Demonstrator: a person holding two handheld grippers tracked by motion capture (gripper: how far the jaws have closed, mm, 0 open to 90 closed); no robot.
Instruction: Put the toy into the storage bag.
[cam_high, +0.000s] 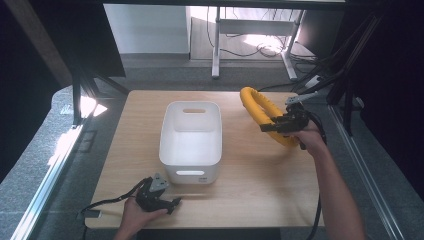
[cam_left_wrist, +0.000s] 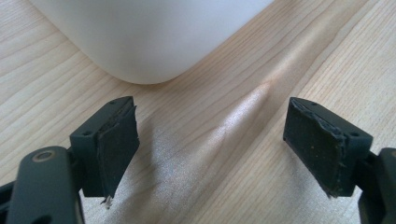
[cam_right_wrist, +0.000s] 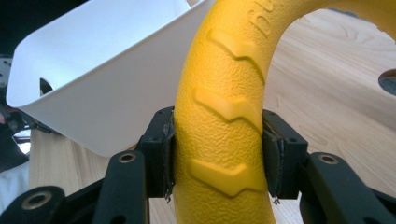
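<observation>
Yellow ring (cam_right_wrist: 224, 116) cropped at frame edges

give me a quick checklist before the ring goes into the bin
1. Grip: right gripper shut on the yellow ring, pads on both sides: ok.
2. Ring clear of the table: looks lifted in the high view, but contact at its far end: cannot tell.
3. Bin upright, open side up: ok.
4. Bin has room: nothing seen inside: ok.
5. Left gripper out of the way, open, low beside the bin's near corner: ok.
6. Ring fits the bin's opening: cannot tell.
</observation>
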